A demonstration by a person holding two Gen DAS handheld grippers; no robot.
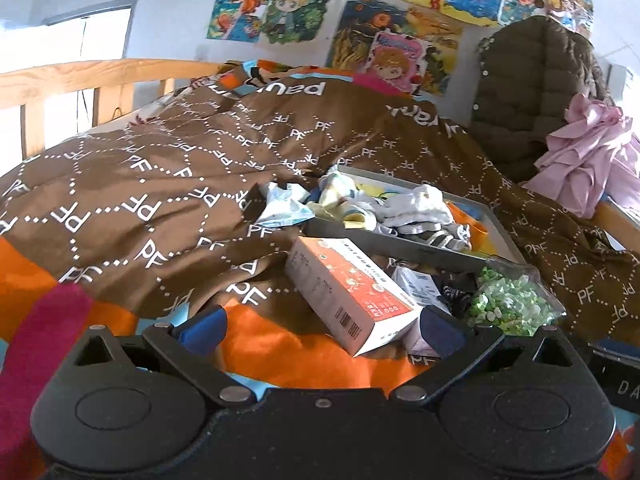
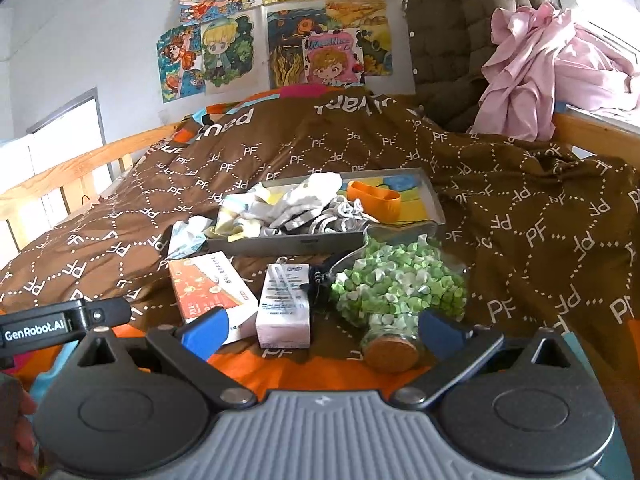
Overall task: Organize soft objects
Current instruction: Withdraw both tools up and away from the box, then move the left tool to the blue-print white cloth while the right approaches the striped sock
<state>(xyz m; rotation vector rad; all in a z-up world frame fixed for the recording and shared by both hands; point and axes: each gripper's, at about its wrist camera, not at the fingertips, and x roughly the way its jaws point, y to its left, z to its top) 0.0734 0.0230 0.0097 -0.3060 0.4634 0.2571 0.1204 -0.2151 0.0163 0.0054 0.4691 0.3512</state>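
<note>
A grey tray [image 1: 404, 245] [image 2: 280, 245] lies on the bed. It holds white socks [image 1: 420, 208] [image 2: 304, 200], pale yellow socks [image 1: 336, 196] [image 2: 236, 216] and an orange cloth piece [image 1: 472, 220] [image 2: 374, 200]. A crumpled light blue cloth [image 1: 280, 206] [image 2: 186, 236] lies outside its left end. A dark striped sock [image 1: 456, 294] [image 2: 320, 284] lies in front of the tray. My left gripper [image 1: 320, 332] is open and empty, just short of the orange box. My right gripper [image 2: 320, 332] is open and empty, near the small white box and the jar.
An orange and white box [image 1: 348, 296] [image 2: 212, 292], a small white box [image 1: 416, 284] [image 2: 284, 304] and a corked glass jar of green and white pieces [image 1: 508, 304] [image 2: 396, 292] lie in front of the tray on the brown PF quilt [image 1: 160, 184] [image 2: 520, 216]. A brown jacket [image 1: 528, 84] and pink cloth [image 2: 532, 68] hang at the right.
</note>
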